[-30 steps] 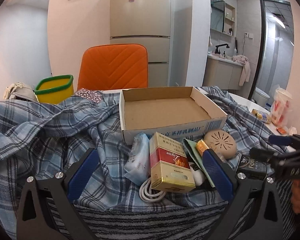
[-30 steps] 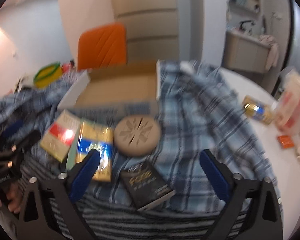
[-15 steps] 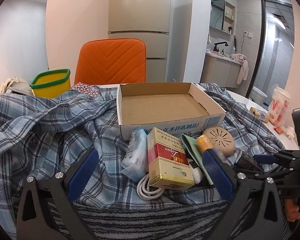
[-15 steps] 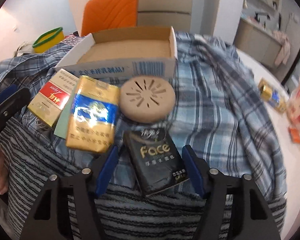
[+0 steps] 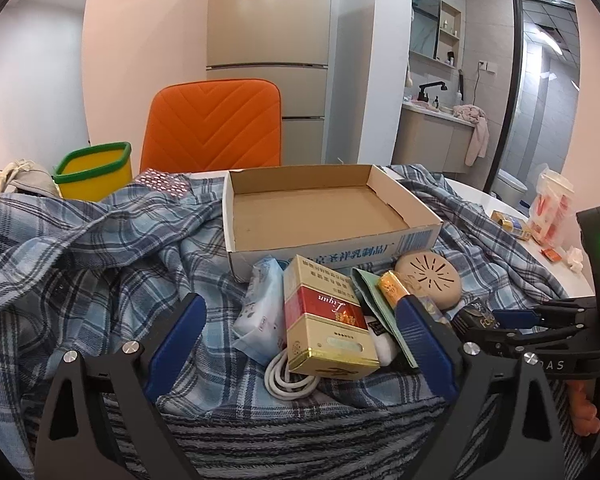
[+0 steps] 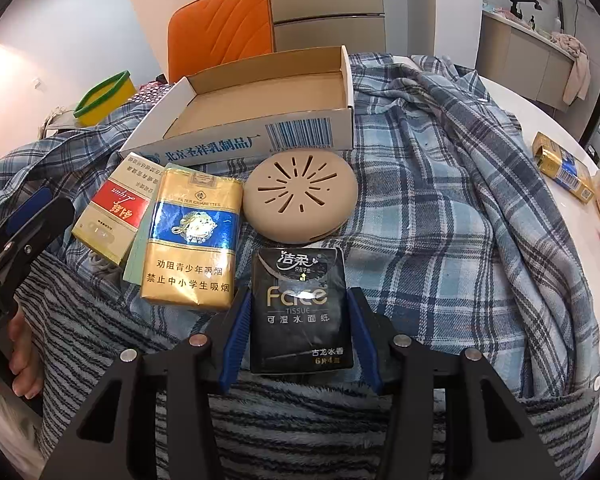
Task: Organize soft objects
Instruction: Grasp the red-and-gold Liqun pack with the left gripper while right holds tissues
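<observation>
The black Face tissue pack lies on the plaid cloth near the desk's front edge, between the right hand-held gripper jaws, which have just been closing and now flank its sides. A gold cigarette pack and a beige round vented case crowd just beyond it, before the empty cardboard tray. The left hand-held gripper stands wide around a red-and-gold box.

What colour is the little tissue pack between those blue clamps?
The tissue pack is black with gold and white lettering, clearest in the right wrist view.

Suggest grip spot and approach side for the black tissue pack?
Grip the black tissue pack across its two long side edges, coming steeply down from its near short end. It lies flat on the plaid cloth, long axis toward the camera. The right gripper jaws have just been closing and press both sides.
</observation>
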`<state>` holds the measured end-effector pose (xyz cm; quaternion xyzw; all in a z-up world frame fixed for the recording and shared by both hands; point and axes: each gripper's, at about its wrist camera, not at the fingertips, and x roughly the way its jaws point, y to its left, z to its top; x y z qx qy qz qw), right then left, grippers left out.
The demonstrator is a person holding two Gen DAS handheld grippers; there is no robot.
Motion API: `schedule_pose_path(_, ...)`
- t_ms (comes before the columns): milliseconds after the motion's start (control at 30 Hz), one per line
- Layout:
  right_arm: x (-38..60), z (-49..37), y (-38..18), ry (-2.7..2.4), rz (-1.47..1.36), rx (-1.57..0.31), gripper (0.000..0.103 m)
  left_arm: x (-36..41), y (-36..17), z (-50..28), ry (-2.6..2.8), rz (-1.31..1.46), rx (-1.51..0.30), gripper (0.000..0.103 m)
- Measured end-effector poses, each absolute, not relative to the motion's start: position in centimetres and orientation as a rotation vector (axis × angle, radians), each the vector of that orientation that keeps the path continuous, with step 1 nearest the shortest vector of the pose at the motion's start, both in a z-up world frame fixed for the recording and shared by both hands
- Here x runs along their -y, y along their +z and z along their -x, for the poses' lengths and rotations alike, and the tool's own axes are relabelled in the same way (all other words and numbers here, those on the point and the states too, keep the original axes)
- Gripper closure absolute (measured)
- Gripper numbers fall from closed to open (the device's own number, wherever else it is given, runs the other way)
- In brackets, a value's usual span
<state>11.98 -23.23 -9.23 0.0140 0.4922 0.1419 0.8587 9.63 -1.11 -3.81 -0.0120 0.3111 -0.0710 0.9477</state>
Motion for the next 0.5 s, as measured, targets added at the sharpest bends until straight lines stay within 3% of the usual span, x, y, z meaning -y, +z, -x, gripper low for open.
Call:
schedule_pose_path(267, 22.3, -11.9, -9.6, 0.275, 0.054, -1.032, 0.055, 1.7, -4.7, -10.4, -0.153, -0.002, -0.691, 0.008)
schedule_pose_path(500, 22.9, -11.1, -7.5, 0.256, 0.032, -0.886, 0.055, 2.2, -6.1, -11.6, -0.15, -0.029, -0.786, 0.011)
